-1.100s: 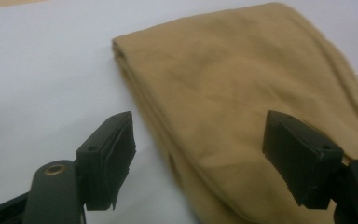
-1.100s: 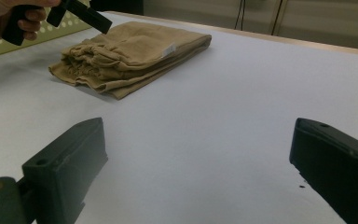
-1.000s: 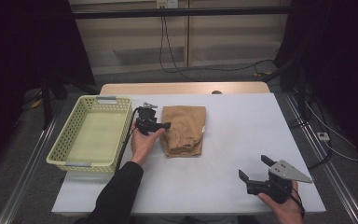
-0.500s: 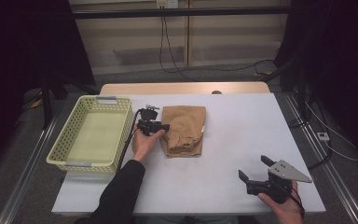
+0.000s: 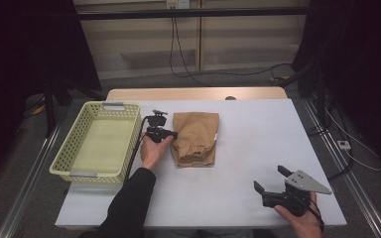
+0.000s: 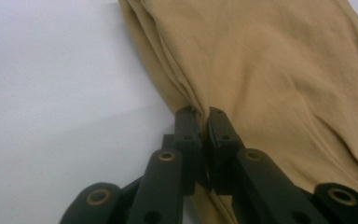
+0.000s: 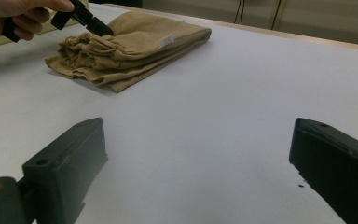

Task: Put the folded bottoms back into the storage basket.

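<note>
A folded tan cloth (image 5: 196, 139) lies on the white table (image 5: 258, 134), left of the middle. My left gripper (image 5: 172, 135) reaches it from the left. In the left gripper view its jaws have just been closing and my left gripper (image 6: 204, 112) now stands shut, pinching a fold at the tan cloth's (image 6: 270, 70) edge. Near the table's front right my right gripper (image 5: 269, 178) hovers open, with nothing between its jaws. In the right gripper view my right gripper (image 7: 198, 128) looks over bare table toward the cloth (image 7: 135, 46) and the left gripper (image 7: 100, 29).
A pale yellow-green plastic basket (image 5: 65, 154) stands at the table's left, right beside the left hand. Cables hang over the floor behind the table, and metal rails run along both sides.
The left gripper's jaws have come together on the cloth's left edge. Neither hand has shifted, and the cloth lies where it was.
</note>
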A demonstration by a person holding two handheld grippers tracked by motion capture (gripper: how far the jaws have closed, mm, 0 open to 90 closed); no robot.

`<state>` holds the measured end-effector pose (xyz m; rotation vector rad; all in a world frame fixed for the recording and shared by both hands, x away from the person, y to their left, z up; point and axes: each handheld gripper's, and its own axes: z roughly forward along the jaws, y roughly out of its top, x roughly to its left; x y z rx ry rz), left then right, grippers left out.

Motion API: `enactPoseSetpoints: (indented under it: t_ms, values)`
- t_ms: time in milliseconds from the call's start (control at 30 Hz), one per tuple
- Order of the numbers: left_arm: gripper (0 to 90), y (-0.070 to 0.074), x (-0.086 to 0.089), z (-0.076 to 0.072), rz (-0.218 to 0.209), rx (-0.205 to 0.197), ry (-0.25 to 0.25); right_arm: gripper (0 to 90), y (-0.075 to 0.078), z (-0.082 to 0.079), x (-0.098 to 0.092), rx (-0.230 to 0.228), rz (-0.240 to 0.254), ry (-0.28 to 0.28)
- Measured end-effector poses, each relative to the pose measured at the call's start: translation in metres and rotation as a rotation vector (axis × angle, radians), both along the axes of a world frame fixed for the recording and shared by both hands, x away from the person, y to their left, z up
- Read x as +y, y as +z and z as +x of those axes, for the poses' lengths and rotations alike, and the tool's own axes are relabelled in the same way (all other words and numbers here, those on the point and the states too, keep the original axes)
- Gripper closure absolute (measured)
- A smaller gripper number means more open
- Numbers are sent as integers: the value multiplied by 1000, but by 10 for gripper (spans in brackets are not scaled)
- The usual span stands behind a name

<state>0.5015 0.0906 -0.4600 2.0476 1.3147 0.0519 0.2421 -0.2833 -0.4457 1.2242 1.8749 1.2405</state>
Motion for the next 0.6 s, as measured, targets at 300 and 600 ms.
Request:
enactPoseSetpoints:
  t_ms: [300, 600]
  values:
    - [866, 3, 2, -2, -24, -30, -8, 37, 0, 0, -1, 2, 3, -2]
    - [869, 19, 5, -6, -82, -108, -46, 38, 0, -1, -1, -1, 6, -2]
